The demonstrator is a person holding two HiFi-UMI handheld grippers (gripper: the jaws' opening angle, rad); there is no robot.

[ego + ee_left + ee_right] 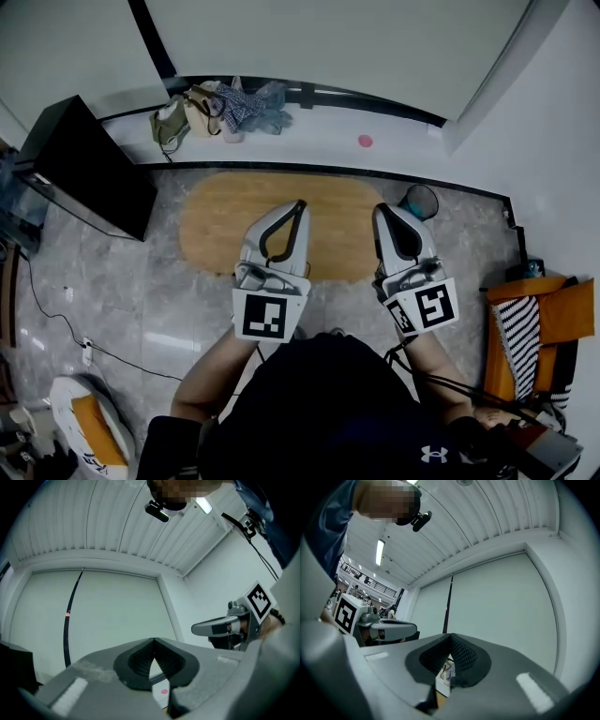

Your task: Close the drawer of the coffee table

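Observation:
The coffee table (220, 225) is a low oval with a light wooden top, standing on the grey floor in front of me in the head view. No drawer shows from above. My left gripper (300, 203) hangs over the middle of the tabletop, jaws shut and empty. My right gripper (380, 209) is held over the table's right end, also shut with nothing in it. In the left gripper view the left gripper (153, 640) points slightly upward at a white wall, its black pads (140, 660) touching. The right gripper (450, 634) likewise faces the wall, pads (461, 656) together.
A black cabinet (89, 169) stands left of the table. Bags and clothes (220, 111) and a small pink object (365, 141) lie on the white ledge behind it. A dark bin (419, 202) sits by the table's right end. Orange furniture (544, 323) is at the right; a cable (56, 319) crosses the floor.

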